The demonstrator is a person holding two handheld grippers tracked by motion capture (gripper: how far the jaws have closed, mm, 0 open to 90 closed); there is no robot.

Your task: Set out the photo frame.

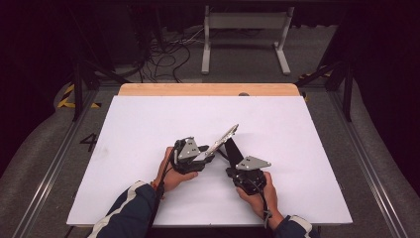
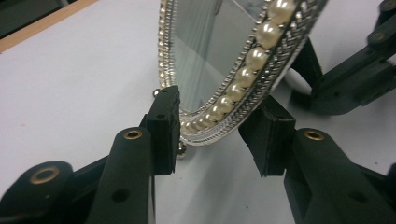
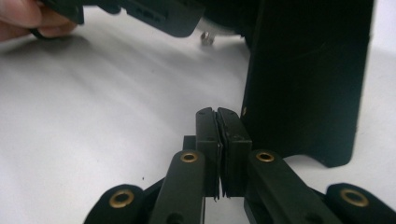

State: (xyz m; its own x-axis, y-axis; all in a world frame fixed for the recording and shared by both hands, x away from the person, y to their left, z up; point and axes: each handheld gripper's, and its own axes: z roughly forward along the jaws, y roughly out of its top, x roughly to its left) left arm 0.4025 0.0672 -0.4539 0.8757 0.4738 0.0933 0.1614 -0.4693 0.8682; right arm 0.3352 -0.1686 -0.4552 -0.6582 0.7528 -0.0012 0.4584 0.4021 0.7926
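An oval picture frame with a silver, pearl-studded rim stands tilted on the white tabletop, propped by its black back stand. My left gripper is shut on the frame's lower rim, one pad on each side of it, and is also seen from above. My right gripper is shut with nothing between its pads. It rests low on the table just left of the stand's foot, behind the frame. Its black jaws appear past the frame.
The white board covers a wooden table whose far edge is bare. A hand holds the left gripper close by. Beyond the table are grey floor, cables and a white metal stand.
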